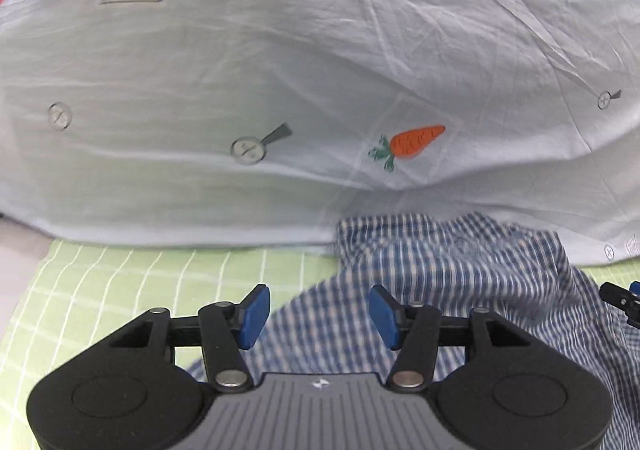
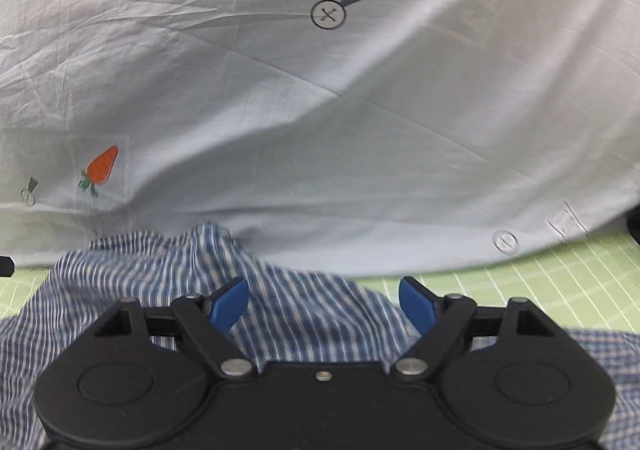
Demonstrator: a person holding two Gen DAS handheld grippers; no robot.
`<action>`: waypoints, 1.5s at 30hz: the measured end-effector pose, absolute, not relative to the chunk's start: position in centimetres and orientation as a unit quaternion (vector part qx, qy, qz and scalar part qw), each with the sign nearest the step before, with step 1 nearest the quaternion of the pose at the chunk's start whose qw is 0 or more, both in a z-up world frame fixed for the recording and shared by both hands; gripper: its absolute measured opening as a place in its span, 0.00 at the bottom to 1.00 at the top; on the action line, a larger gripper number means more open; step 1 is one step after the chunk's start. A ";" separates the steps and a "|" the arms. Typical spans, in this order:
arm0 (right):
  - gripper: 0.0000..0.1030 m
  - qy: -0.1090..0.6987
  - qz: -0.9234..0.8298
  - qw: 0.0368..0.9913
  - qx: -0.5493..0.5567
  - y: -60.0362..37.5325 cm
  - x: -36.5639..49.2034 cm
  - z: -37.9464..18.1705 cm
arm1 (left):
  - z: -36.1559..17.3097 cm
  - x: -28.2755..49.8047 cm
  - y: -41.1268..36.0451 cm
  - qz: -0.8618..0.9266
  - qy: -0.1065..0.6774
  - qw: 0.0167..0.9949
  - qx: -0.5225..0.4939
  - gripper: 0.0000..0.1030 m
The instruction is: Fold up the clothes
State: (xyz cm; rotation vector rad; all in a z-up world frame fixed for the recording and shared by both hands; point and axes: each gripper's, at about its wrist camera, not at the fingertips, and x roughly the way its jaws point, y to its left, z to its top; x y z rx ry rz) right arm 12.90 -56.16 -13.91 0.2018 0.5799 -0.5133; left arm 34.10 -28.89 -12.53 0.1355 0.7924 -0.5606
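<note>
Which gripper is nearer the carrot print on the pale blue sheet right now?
Left. The left gripper faces the carrot print just ahead, slightly right. From the right gripper the print sits far left and looks smaller.

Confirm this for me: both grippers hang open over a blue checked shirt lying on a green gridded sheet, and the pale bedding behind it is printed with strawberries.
Only the print is wrong: the pale bedding carries carrots, clearest in the left wrist view. The rest holds: left gripper and right gripper are open over the blue checked shirt on the green gridded sheet.
</note>
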 end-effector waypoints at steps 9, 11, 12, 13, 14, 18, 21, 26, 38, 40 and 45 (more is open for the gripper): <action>0.34 0.406 -0.268 0.865 0.120 -49.1 -5.7 -17.3 | -16.0 17.1 -17.9 -0.236 0.494 0.826 0.133 0.55; 0.34 0.418 -0.277 0.858 0.115 -48.2 -8.4 -17.5 | -16.5 14.9 -15.8 -0.214 0.512 0.821 0.135 0.55; 0.35 0.424 -0.281 0.854 0.109 -47.8 -9.6 -17.6 | -16.8 13.9 -14.7 -0.201 0.520 0.819 0.137 0.55; 0.37 0.430 -0.289 0.850 0.098 -47.6 -10.6 -17.7 | -16.9 13.1 -13.7 -0.191 0.526 0.817 0.138 0.55; 0.43 0.435 -0.301 0.844 0.087 -47.5 -11.7 -17.8 | -17.0 12.3 -12.8 -0.182 0.532 0.815 0.138 0.55; 0.65 0.441 -0.349 0.822 0.085 -48.3 -15.3 -18.2 | -17.8 10.1 -10.0 -0.161 0.555 0.808 0.116 0.68; 0.66 0.435 -0.367 0.813 0.123 -49.7 -17.5 -18.4 | -18.3 9.0 -8.8 -0.152 0.559 0.809 0.101 0.70; 0.62 0.408 -0.366 0.814 0.194 -51.0 -20.2 -18.6 | -18.2 7.3 -8.1 -0.144 0.545 0.820 0.099 0.69; 0.01 0.343 -0.314 0.848 0.252 -49.8 -25.5 -13.3 | -12.5 6.3 -3.8 -0.137 0.539 0.831 -0.021 0.00; 0.01 0.341 -0.315 0.846 0.264 -49.8 -26.5 -12.7 | -11.3 6.4 -2.3 -0.127 0.539 0.832 -0.047 0.00; 0.01 0.408 -0.335 0.821 0.218 -49.0 -25.8 -15.0 | -14.4 6.3 -2.3 -0.058 0.556 0.827 0.057 0.00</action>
